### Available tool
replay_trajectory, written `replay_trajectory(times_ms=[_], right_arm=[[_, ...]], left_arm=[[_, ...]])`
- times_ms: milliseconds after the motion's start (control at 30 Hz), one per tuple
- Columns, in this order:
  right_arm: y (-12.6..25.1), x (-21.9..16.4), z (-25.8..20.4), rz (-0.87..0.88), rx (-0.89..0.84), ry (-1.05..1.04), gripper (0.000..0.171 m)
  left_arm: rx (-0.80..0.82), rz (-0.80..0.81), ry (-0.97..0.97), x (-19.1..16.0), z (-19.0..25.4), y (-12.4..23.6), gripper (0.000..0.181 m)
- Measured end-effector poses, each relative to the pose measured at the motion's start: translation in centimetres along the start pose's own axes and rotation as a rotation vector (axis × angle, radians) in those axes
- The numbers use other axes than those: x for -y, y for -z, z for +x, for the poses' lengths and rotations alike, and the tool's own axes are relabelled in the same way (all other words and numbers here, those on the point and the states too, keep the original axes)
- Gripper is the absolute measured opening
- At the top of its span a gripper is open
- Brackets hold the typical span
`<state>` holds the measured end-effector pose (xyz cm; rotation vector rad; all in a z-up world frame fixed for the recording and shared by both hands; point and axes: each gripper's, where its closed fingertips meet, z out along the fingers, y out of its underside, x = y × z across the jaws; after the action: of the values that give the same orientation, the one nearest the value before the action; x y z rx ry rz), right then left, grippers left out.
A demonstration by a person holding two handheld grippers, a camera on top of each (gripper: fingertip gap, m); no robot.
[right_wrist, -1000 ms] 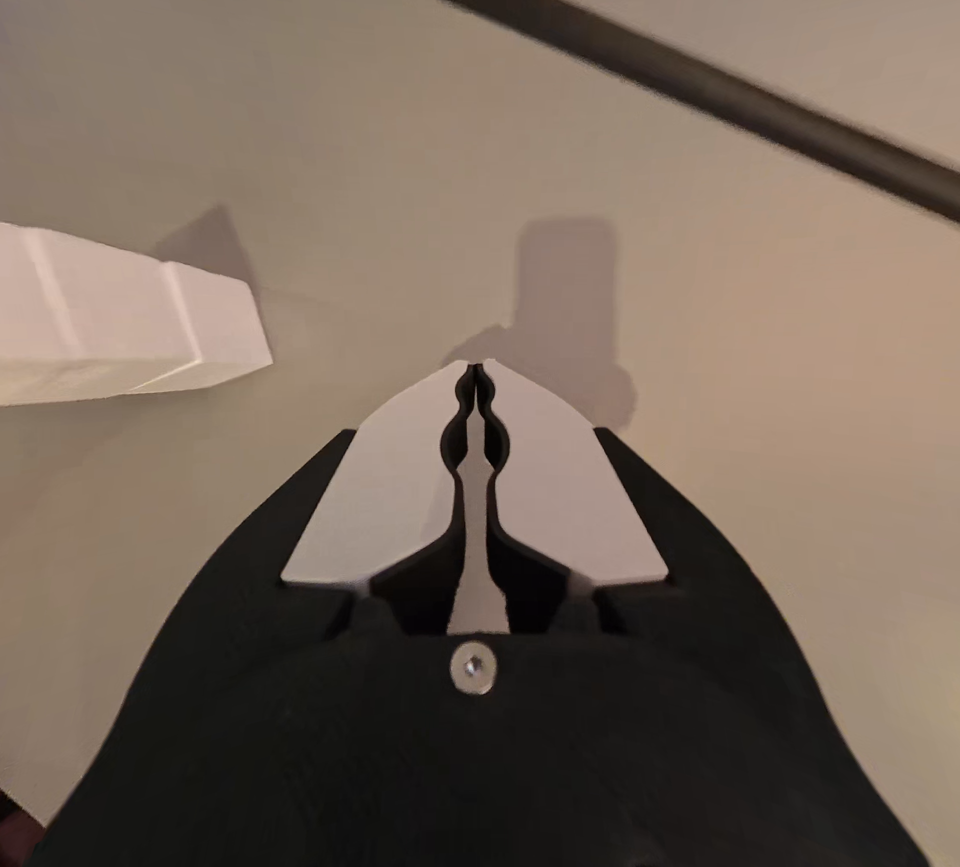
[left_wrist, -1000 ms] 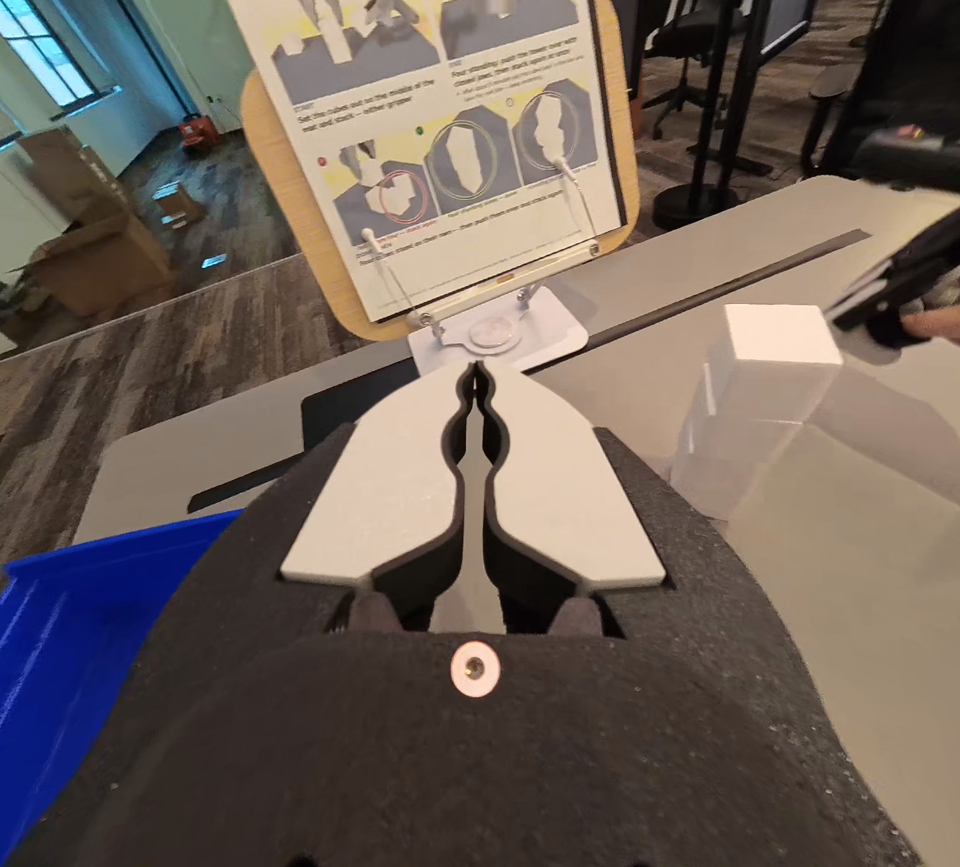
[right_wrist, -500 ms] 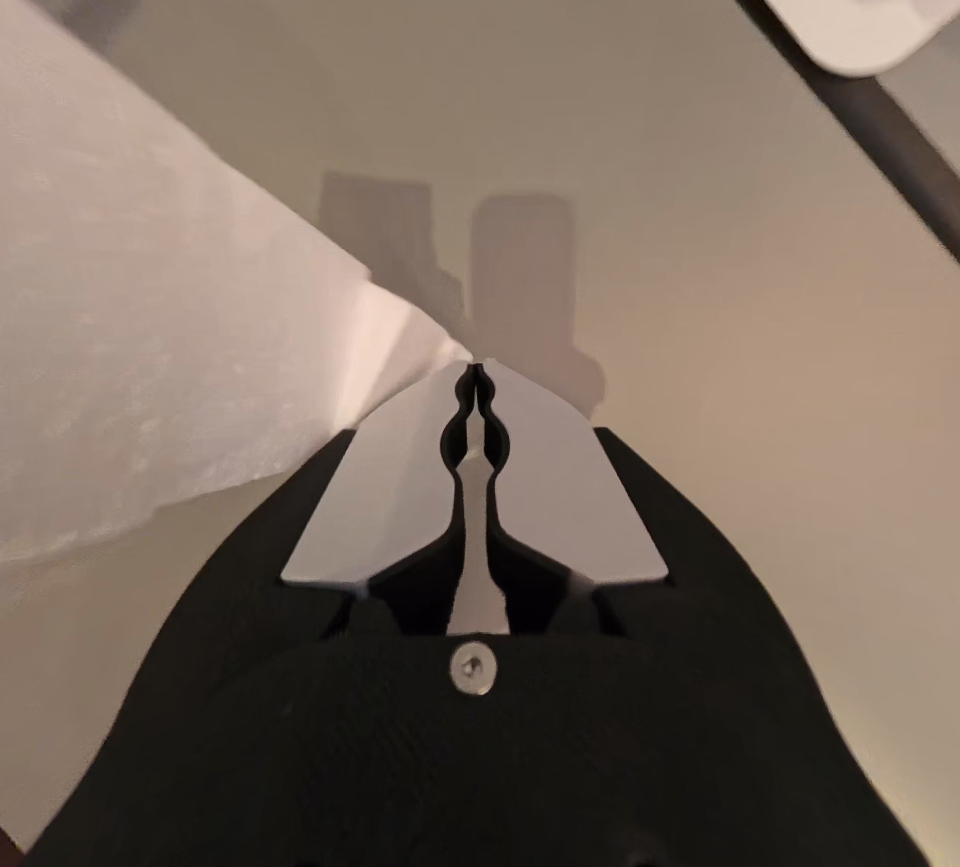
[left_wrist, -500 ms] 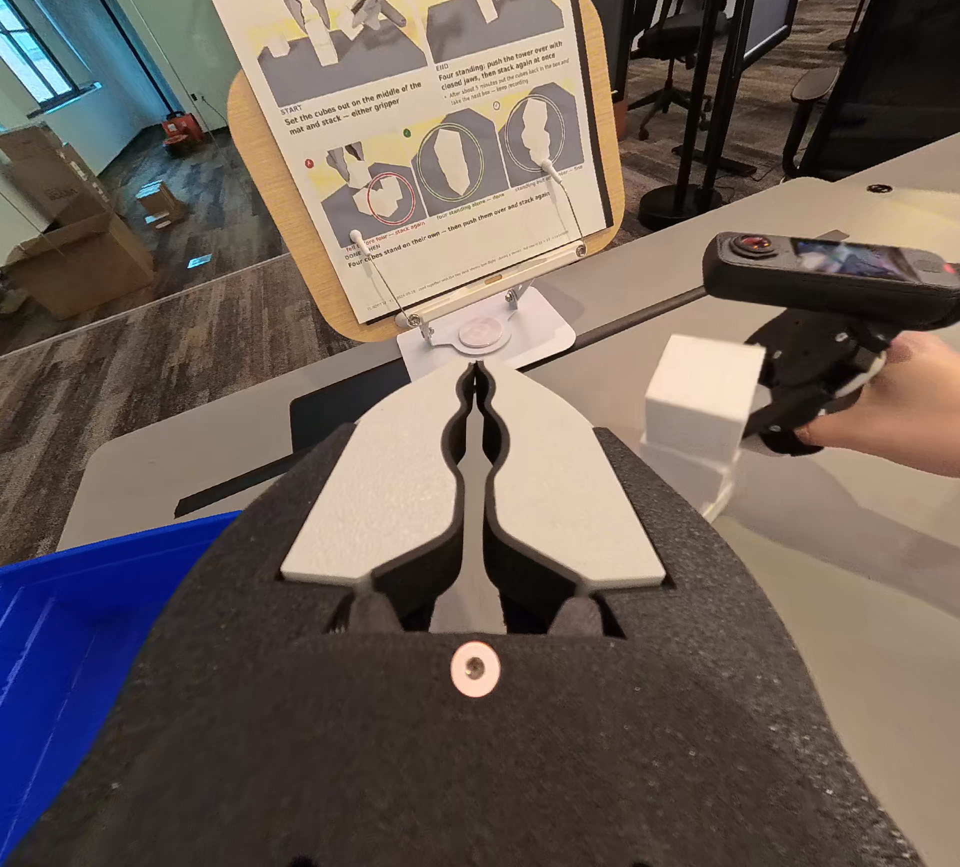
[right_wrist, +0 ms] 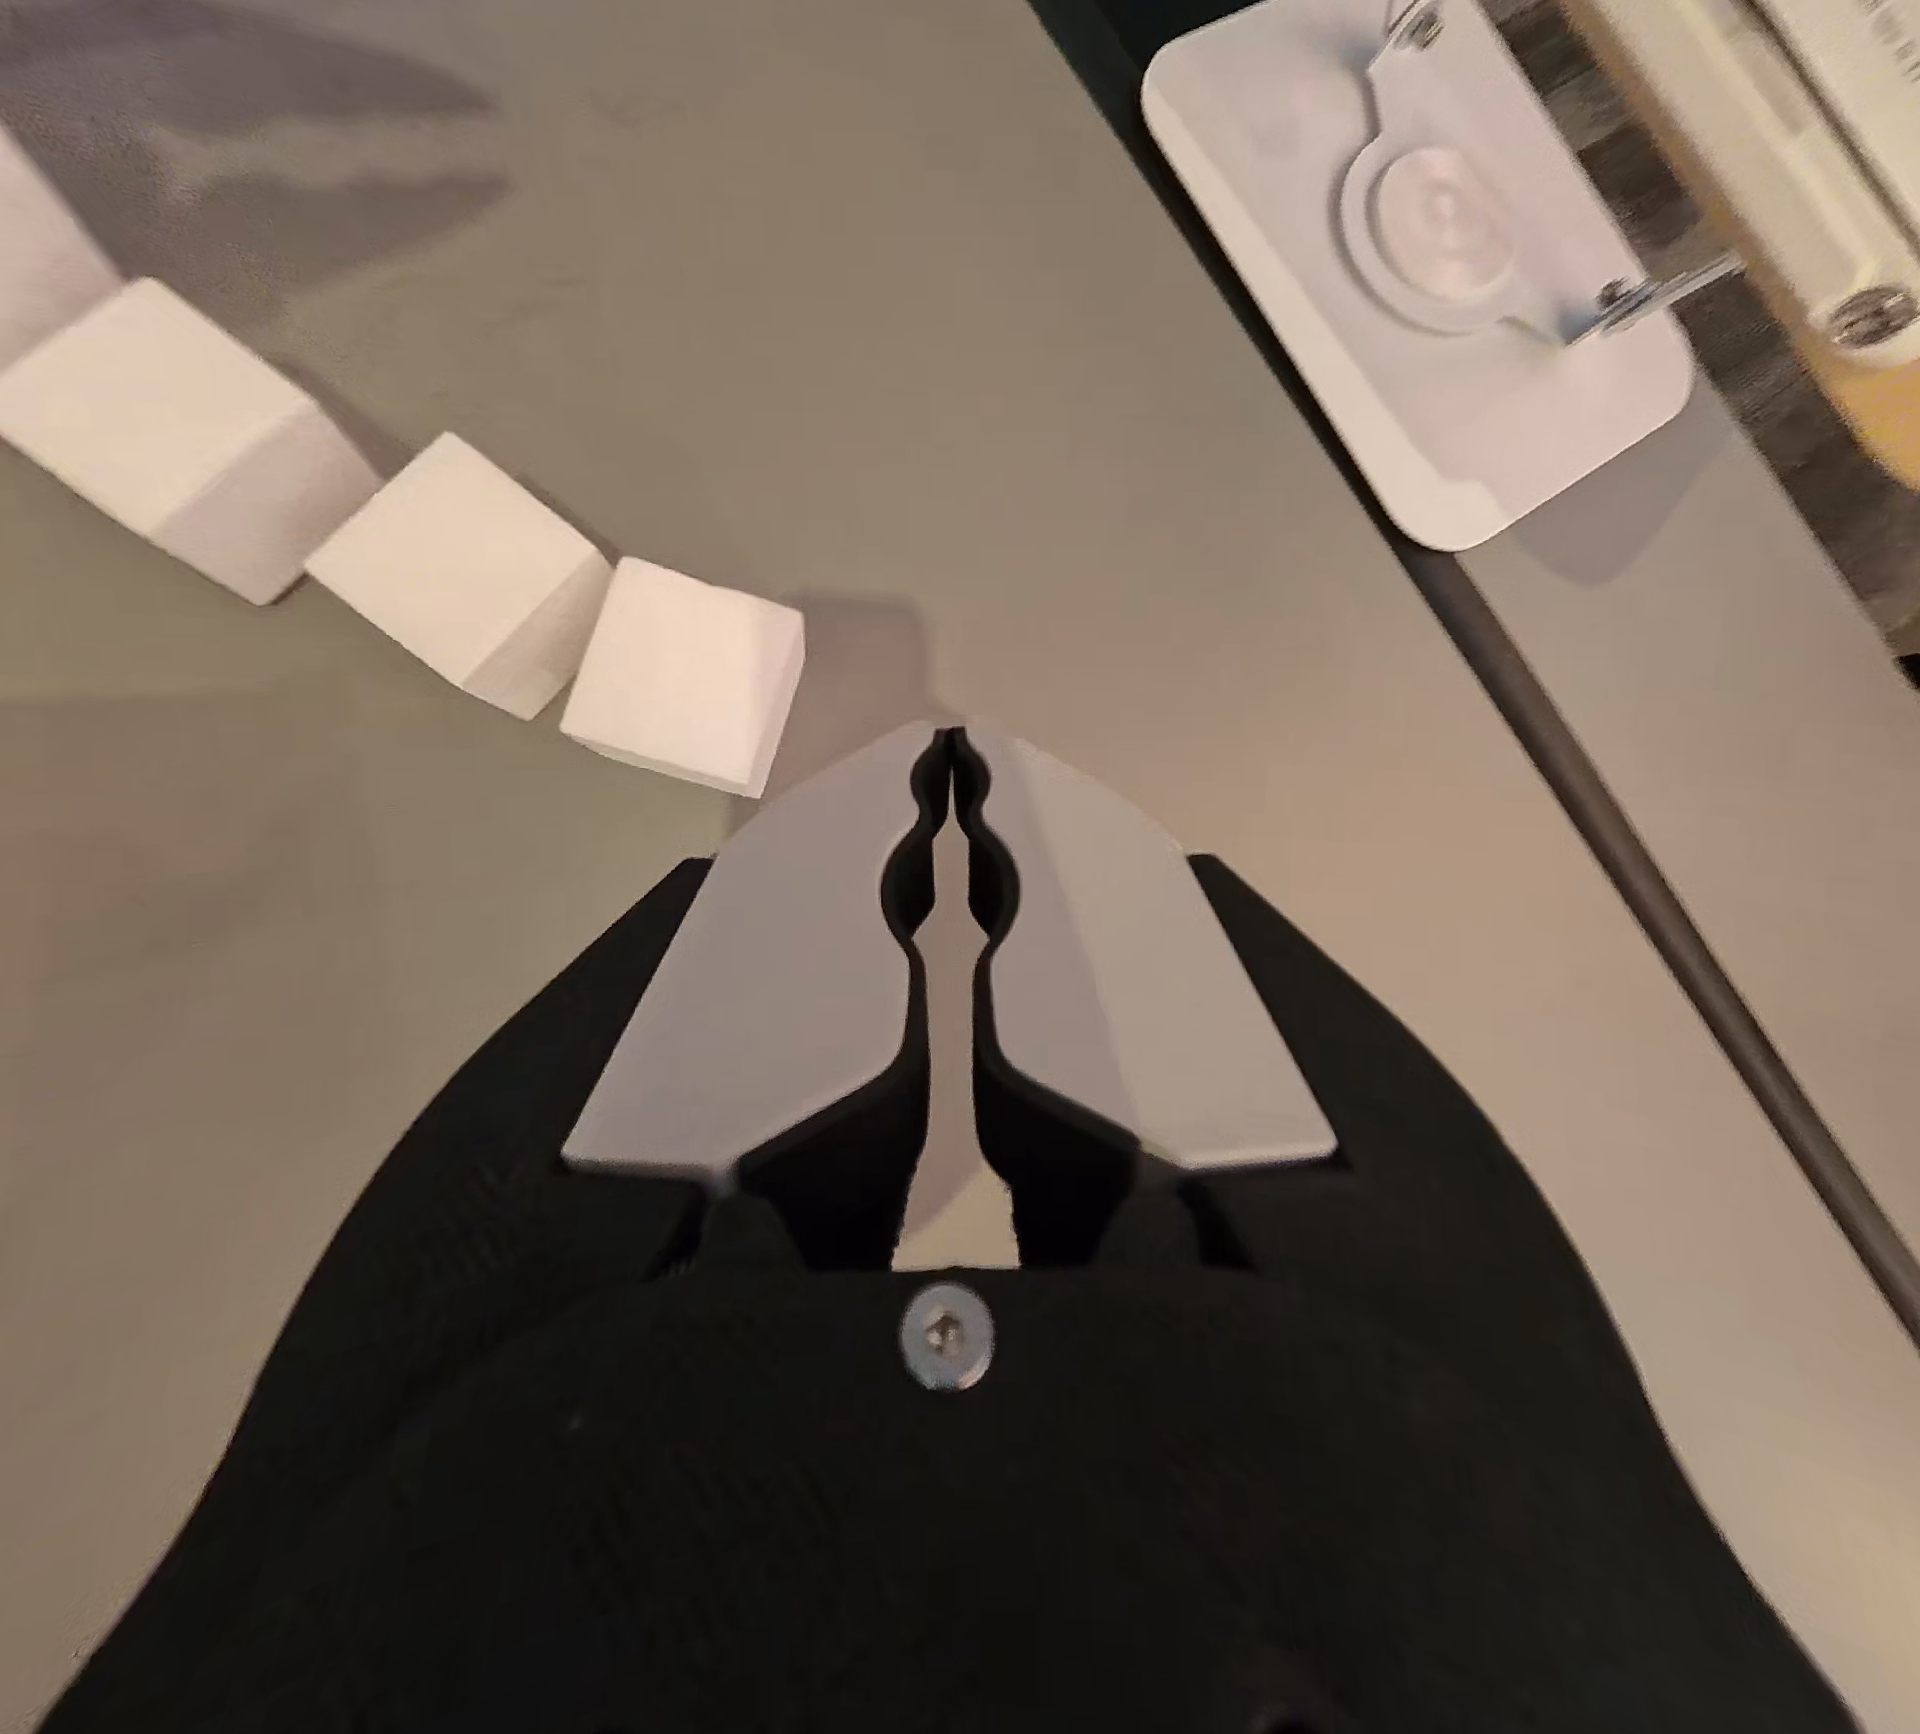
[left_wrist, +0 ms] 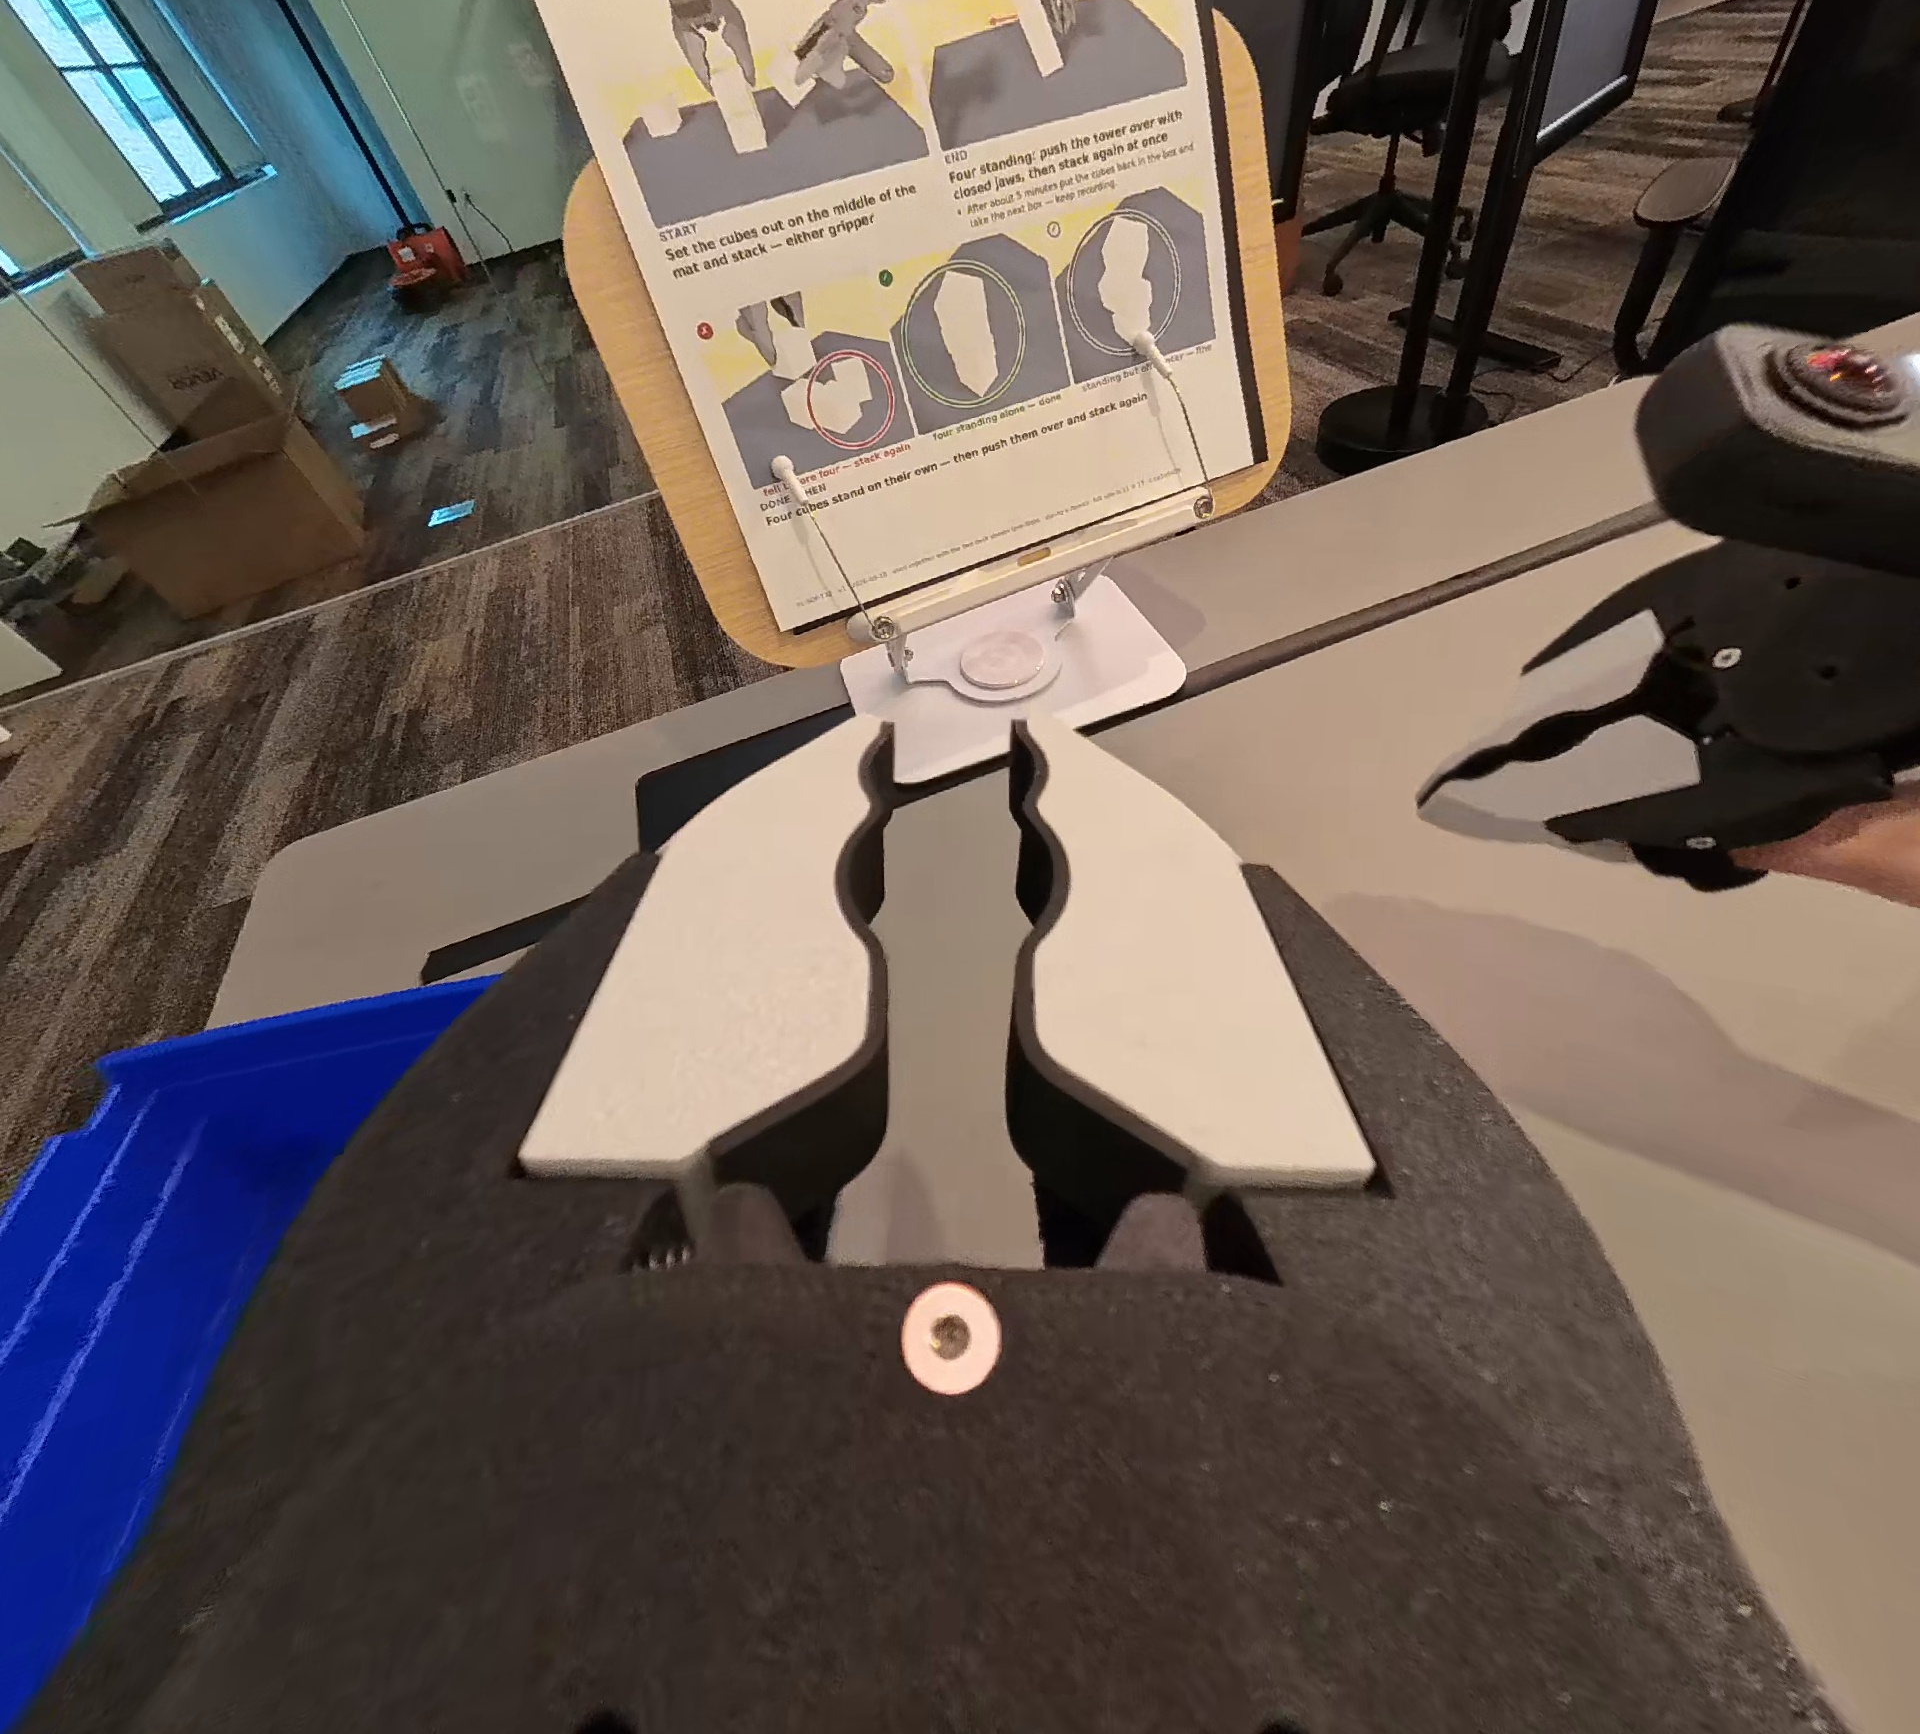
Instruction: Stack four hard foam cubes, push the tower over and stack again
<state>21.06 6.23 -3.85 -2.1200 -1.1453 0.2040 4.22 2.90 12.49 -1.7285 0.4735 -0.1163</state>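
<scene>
White foam cubes lie toppled in a loose row on the grey mat (right_wrist: pixel 790 250) in the right wrist view: one cube (right_wrist: pixel 681 682) just left of my fingertips, a second (right_wrist: pixel 452 567), a third (right_wrist: pixel 156 427), and part of another at the left edge (right_wrist: pixel 26 230). My right gripper (right_wrist: pixel 951 734) is shut and empty, its tip beside the nearest cube; it also shows in the left wrist view (left_wrist: pixel 1455 796), held by a hand above the mat. My left gripper (left_wrist: pixel 951 734) is open and empty. No cube shows in the left wrist view.
A blue bin (left_wrist: pixel 156 1269) sits at the left, under my left gripper. An instruction sheet on a wooden stand (left_wrist: pixel 904 230) with a white base plate (right_wrist: pixel 1413 271) stands at the mat's far edge, by a black strip (right_wrist: pixel 1351 541). Office chairs stand beyond the table. The right tips stand about 9 centimeters off the cube (right_wrist: pixel 681 682).
The stacked tower was pushed by my shut right gripper and has fallen; the cubes now lie in a row. My left gripper has opened from shut.
</scene>
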Motion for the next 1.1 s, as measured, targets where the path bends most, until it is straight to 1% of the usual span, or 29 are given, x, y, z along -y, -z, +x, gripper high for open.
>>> replay_trajectory(times_ms=[67,167,267,333,400,500,533,600,667,767,867,967,1100], right_arm=[[0.6,0.8,0.5,0.055,-0.042,0.051,0.001],[2.3,3.0,1.1,0.212,-0.128,0.164,0.001],[4.0,4.5,1.1,0.352,-0.162,0.221,0.008],[4.3,4.3,1.1,0.351,-0.126,0.206,0.018],[4.6,4.1,1.3,0.348,-0.077,0.167,0.029],[5.6,4.3,1.7,0.402,-0.029,0.128,0.033],[6.1,4.3,2.1,0.414,-0.032,0.119,0.033],[6.8,4.3,2.8,0.423,-0.05,0.111,0.035],[7.5,4.2,3.4,0.434,-0.061,0.107,0.037],[8.1,4.0,4.1,0.448,-0.063,0.086,0.039],[8.3,3.8,4.6,0.457,-0.057,0.067,0.04],[8.0,3.3,5.0,0.437,-0.055,0.057,0.04],[7.6,2.9,5.2,0.419,-0.055,0.055,0.04]], left_arm=[[0.001,-0.008,-0.013,0.0,0.0,0.4,0.023],[-0.005,-0.022,-0.058,-0.1,0.4,1.8,0.025],[0.0,-0.069,-0.096,-1.0,0.7,4.3,0.029],[-0.007,-0.12,-0.116,-2.4,1.0,5.8,0.034],[-0.02,-0.181,-0.142,-4.3,1.4,6.8,0.042],[-0.055,-0.229,-0.177,-8.3,1.7,7.4,0.055],[-0.055,-0.242,-0.174,-10.1,1.5,7.5,0.056],[-0.03,-0.268,-0.132,-13.7,0.5,7.5,0.048],[-0.017,-0.319,-0.087,-17.3,-0.4,7.6,0.047],[-0.02,-0.376,-0.025,-21.1,-1.1,7.7,0.06],[-0.076,-0.466,0.036,-23.9,-0.7,7.5,0.071],[-0.037,-0.58,0.034,-26.2,-1.5,7.3,0.073],[-0.005,-0.663,-0.023,-28.0,-1.9,6.7,0.075]])
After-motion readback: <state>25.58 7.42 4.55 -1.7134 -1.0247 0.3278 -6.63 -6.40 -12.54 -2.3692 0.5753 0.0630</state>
